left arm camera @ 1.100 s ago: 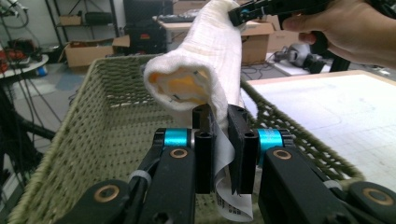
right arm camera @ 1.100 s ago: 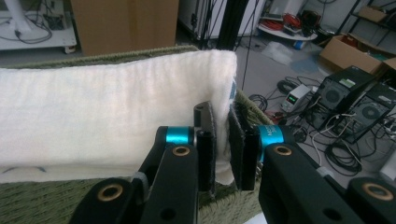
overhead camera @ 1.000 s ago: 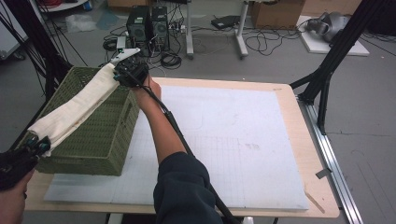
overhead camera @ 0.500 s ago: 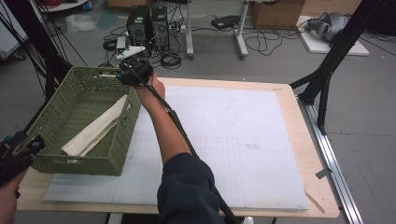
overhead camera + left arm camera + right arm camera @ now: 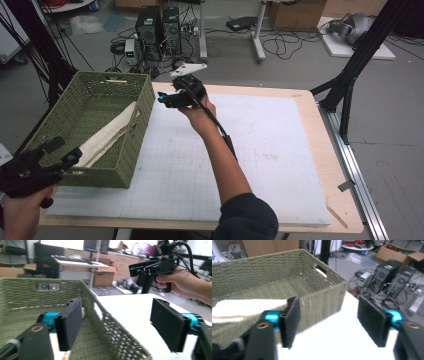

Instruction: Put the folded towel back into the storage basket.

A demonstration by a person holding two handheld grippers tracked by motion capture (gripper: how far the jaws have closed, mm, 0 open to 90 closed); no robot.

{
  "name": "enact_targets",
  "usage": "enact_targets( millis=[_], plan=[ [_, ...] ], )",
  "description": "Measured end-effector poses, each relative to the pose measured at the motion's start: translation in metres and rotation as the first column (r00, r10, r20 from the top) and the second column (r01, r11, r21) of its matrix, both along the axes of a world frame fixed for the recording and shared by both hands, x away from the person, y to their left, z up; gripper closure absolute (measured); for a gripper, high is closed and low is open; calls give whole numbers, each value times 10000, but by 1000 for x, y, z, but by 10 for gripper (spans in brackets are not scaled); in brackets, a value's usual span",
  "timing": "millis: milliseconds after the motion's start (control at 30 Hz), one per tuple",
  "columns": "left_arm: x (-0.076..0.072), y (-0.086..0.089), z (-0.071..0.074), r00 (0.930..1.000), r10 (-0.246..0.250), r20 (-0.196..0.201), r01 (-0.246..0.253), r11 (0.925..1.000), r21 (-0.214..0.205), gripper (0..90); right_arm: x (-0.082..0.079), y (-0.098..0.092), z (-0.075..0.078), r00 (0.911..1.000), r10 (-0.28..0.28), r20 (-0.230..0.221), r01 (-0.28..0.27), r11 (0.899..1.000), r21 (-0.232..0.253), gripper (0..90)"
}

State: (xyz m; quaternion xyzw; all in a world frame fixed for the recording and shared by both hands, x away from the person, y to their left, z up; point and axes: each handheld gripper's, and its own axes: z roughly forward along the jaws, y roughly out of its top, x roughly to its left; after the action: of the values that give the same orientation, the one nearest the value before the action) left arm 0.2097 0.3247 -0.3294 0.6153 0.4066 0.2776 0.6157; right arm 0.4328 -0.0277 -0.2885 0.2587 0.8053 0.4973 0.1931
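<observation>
At the near left corner of the surface (image 5: 300, 150), a hand (image 5: 20, 215) holds the left gripper (image 5: 60, 152) over the near end of a green woven basket (image 5: 142, 107), its jaws spread wide and empty, as the left gripper view confirms. Inside the basket a cream folded cloth (image 5: 107, 135) lies lengthwise, its near end close to that gripper, its far end leaning toward the basket's right wall. The basket sits on the left part of a white gridded mat (image 5: 260, 135) covering most of the wooden surface. Farther out, a bare forearm (image 5: 225, 165) in a dark sleeve reaches across the mat, holding the right gripper (image 5: 165, 99) in the air just beside the basket's far right corner; its jaws also stand spread apart, holding nothing. Beyond the surface, two computer towers (image 5: 159, 25) and tangled cables (image 5: 285, 45) sit on the grey floor.
</observation>
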Motion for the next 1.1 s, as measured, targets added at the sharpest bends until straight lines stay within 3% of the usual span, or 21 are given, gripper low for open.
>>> enact_targets(
  millis=[133,400,633,867,1000,1100],
  plan=[
    [6,-19,-2,9972,-727,199,724,9973,133,196,-14,-30,-4,9999,-110,-71,111,9997,200,214],
    [18,-56,-4,9850,-1712,195,1711,9852,41,189,-39,-83,-17,9993,-376,-69,377,9992,107,213],
    [26,-86,-5,9749,-2202,324,2199,9754,134,189,-59,-124,-17,9973,-738,-24,739,9966,359,212],
    [31,-119,-8,9614,-2726,365,2713,9618,374,189,-92,-171,-26,9922,-1244,46,1238,9897,720,204],
    [34,-138,-12,9539,-3000,58,2987,9513,766,189,-111,-199,-36,9852,-1714,58,1704,9821,801,197],
    [37,-150,-16,9485,-3168,-22,3163,9465,648,189,-125,-217,-42,9803,-1965,209,1948,9787,654,197]
  ],
)
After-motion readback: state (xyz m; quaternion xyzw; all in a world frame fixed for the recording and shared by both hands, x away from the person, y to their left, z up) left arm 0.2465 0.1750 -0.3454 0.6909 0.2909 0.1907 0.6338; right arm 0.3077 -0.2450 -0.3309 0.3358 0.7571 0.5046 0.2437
